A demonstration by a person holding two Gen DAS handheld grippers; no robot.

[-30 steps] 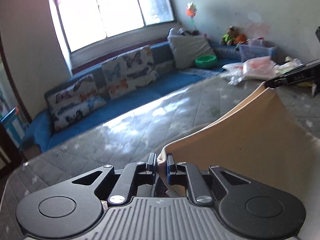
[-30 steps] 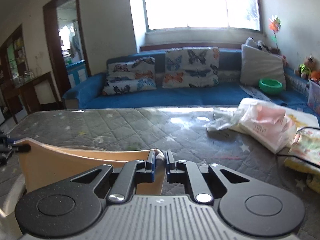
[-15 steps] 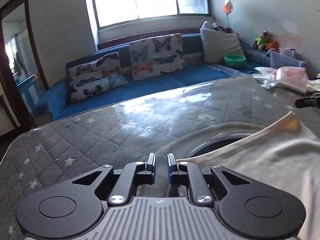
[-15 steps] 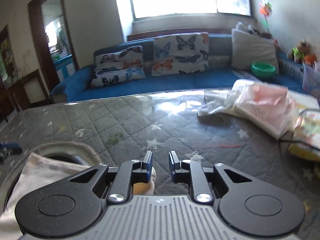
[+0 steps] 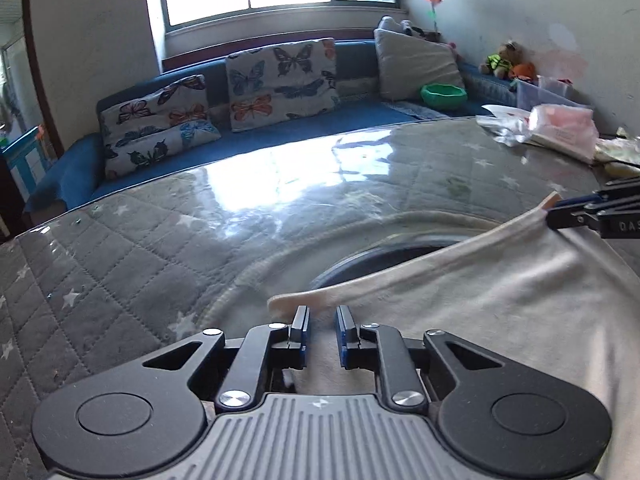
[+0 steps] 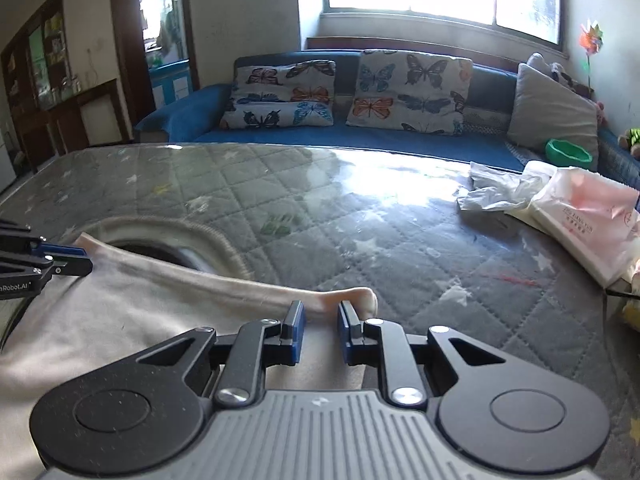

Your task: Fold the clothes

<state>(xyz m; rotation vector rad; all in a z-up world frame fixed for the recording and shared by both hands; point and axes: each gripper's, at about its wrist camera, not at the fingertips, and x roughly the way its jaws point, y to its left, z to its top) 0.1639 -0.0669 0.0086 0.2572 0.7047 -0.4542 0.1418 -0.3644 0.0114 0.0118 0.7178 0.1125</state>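
A cream garment (image 5: 500, 292) lies flat on the grey quilted table cover (image 5: 160, 240), its far folded edge running across both views. My left gripper (image 5: 322, 314) sits low over the garment's left corner. Its jaws are opening, and the cloth lies under the gap without being pinched. My right gripper (image 6: 320, 308) stands the same way over the right corner of the garment (image 6: 140, 300), jaws parted and pads clear of the cloth. Each gripper shows at the edge of the other's view: the right gripper (image 5: 560, 216) and the left gripper (image 6: 80, 262).
A dark round opening with a pale stitched rim (image 5: 380, 256) lies just beyond the garment's edge. Plastic bags (image 6: 580, 216) are piled on the table at the right. Behind the table runs a blue sofa with butterfly cushions (image 6: 400, 88) and a green bowl (image 6: 568, 154).
A second ago both grippers held the garment's edge up off the table. The cloth has come down flat, both grippers have sunk with it, and their jaws have parted.
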